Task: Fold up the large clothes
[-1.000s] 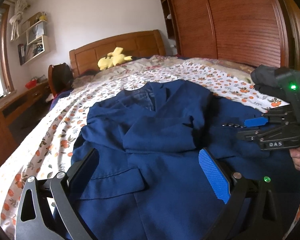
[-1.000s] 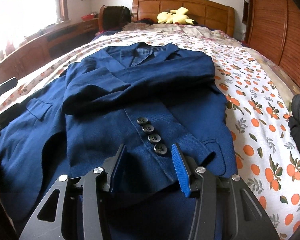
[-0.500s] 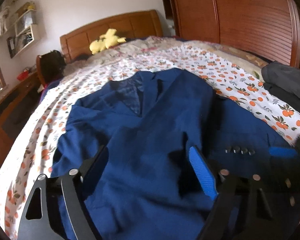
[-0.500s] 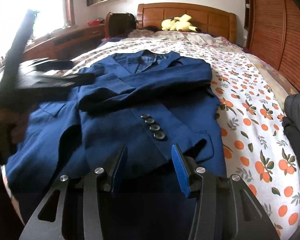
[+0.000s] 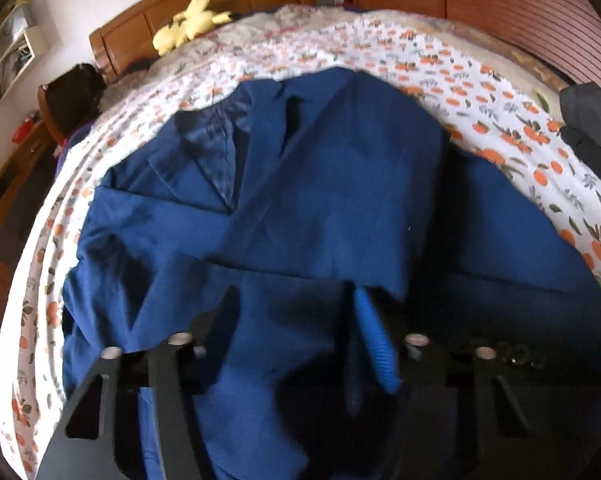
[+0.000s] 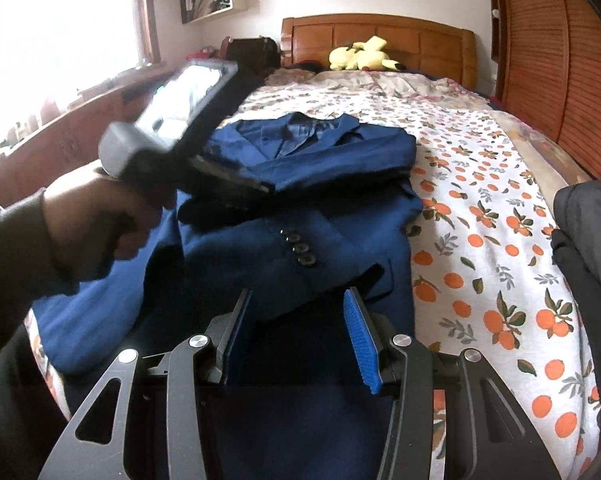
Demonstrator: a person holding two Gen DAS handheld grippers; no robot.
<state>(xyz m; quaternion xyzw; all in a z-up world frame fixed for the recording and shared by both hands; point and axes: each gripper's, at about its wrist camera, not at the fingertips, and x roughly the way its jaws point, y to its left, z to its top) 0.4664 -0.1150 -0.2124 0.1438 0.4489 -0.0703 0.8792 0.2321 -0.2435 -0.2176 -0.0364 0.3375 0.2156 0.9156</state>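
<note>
Jacket (image 5: 324, 216): navy woven cloth with a fine ribbed grain, lying flat on the bed, collar toward the far headboard; one sleeve is folded across the chest as a broad band.
Lining (image 5: 216, 160): paler striped fabric showing in the V of the lapels.
Buttons (image 6: 298, 246): four dark round discs in a short row on the sleeve cuff, near the middle of the cloth.
Left gripper (image 5: 296, 336): black metal arms, ridged blue pads; angled down over the sleeve edge, jaws closing, jacket cloth lying between them; whether the pads already press it cannot be told through the blur.
Left hand (image 6: 96, 216): wraps the handle, dark sleeve at the wrist.
Right gripper (image 6: 296, 332): jaws at a middling gap, poised over the near hem of the jacket; no pinch is visible.
Bedsheet (image 6: 500, 264): white cotton printed with oranges and leaves.
Headboard (image 6: 380, 40): panelled brown wood, a yellow plush toy (image 6: 360, 56) below it.
Dark garment (image 6: 588, 232): grey folds at the right edge.
</note>
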